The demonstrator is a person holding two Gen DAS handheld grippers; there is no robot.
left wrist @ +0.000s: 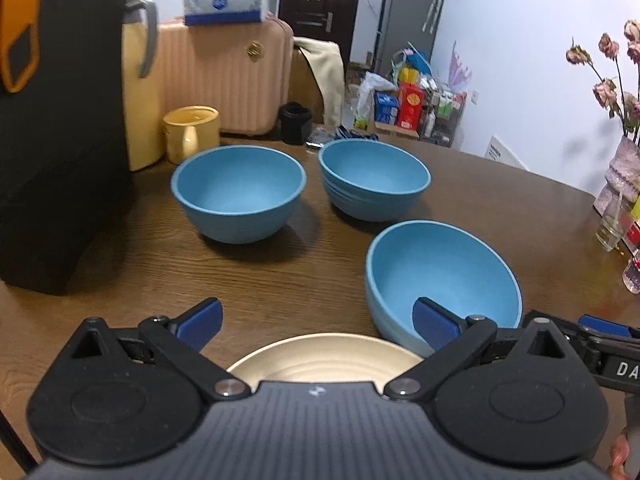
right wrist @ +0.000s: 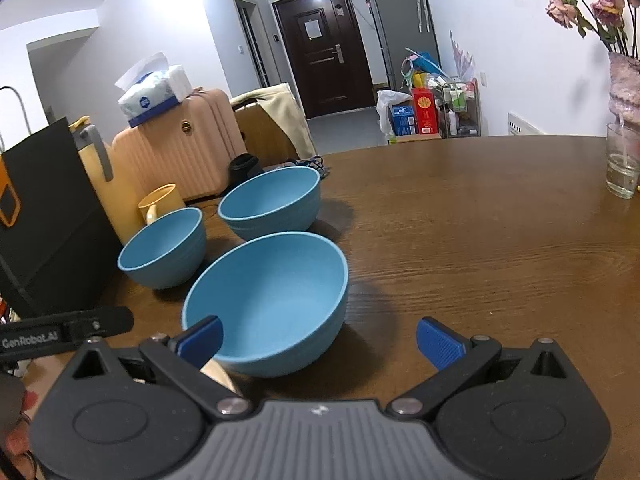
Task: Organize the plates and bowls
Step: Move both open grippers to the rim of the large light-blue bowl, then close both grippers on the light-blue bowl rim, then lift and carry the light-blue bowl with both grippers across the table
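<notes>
Left wrist view: left hand-held gripper (left wrist: 318, 322) spread wide, holding nothing, above cream plate (left wrist: 326, 356). Right hand-held gripper (right wrist: 318, 344) spread wide, empty. Three blue bowls (left wrist: 239, 192) upright on worktop (left wrist: 500, 216).

Matt blue bowls on dark, grained wood.

The table (right wrist: 480, 240) looks like dark brown wood with a visible grain and a soft sheen. The three blue bowls (left wrist: 240, 192) (left wrist: 374, 178) (left wrist: 444, 280) have a smooth, matt finish that looks like plastic; the far one shows faint ridges around its wall. The cream plate (left wrist: 324, 356) is smooth, with concentric rings and a slight gloss. The yellow mug (left wrist: 192, 132) looks glazed and shiny. The left gripper (left wrist: 318, 322) and right gripper (right wrist: 318, 342) are matt black plastic with ribbed blue pads (right wrist: 438, 344) and bright metal pivot screws. The drinking glass (right wrist: 622, 168) is clear, the pink suitcase (left wrist: 224, 76) ribbed hard shell, the tissue pack (left wrist: 224, 0) glossy film.
</notes>
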